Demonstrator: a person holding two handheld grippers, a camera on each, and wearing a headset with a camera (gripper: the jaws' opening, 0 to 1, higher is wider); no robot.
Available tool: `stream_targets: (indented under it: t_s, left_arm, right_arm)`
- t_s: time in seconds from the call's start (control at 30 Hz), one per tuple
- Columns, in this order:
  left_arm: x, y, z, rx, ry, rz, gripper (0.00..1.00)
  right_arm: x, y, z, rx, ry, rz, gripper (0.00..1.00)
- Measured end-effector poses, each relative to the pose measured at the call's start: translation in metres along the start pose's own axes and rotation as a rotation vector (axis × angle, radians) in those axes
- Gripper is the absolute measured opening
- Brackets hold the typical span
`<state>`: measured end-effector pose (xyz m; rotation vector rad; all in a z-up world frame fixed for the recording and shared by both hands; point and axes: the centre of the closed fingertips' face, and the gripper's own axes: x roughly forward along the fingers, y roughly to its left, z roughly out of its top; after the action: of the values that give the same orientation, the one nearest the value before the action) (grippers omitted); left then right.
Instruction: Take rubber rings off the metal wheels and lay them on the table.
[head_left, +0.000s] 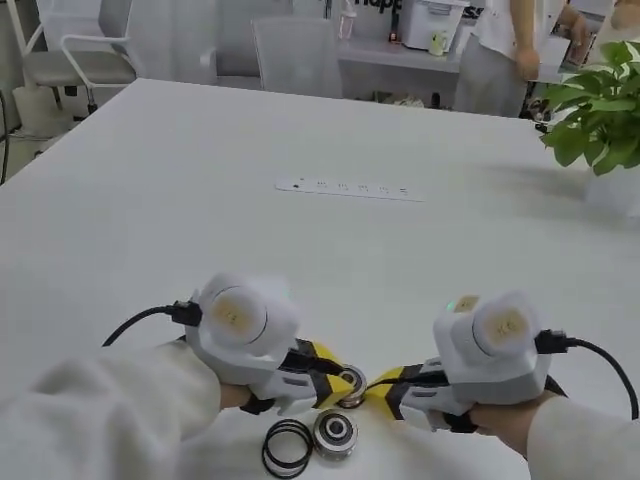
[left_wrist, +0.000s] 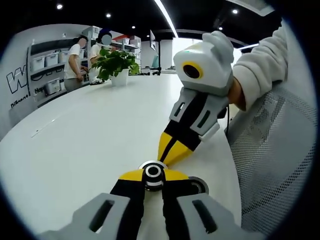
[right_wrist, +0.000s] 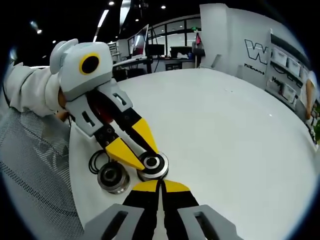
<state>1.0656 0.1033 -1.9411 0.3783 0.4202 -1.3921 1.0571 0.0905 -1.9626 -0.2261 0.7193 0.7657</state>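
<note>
Black rubber rings (head_left: 287, 447) are already lying beside one silver metal wheel (head_left: 335, 433); left gripper (head_left: 338, 385) is clamping a second wheel (head_left: 353, 379), right gripper (head_left: 378, 383), jaws pinched together, touching its rim.

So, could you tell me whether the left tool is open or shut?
Shut on a metal wheel: in the left gripper view, the left tool presses its yellow tips against it from both sides.

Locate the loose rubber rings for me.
Head view, bottom centre: the rubber rings lie flat on the table, just left of the free metal wheel.
</note>
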Motion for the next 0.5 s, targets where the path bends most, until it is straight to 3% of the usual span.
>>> stream_targets:
  t_s: [0.3,0.43,0.5]
  left_arm:
    - [-0.001,0.0,-0.001,0.009,-0.009,-0.008,0.07]
    - [-0.001,0.0,-0.001,0.012,-0.01,-0.009,0.07]
    - [-0.001,0.0,-0.001,0.013,-0.012,-0.009,0.07]
  right_arm:
    - [-0.003,-0.006,0.003,0.099,-0.029,-0.009,0.0]
    - [-0.006,-0.008,0.012,0.218,-0.09,0.012,0.0]
    - [-0.007,-0.008,0.012,0.244,-0.087,0.016,0.0]
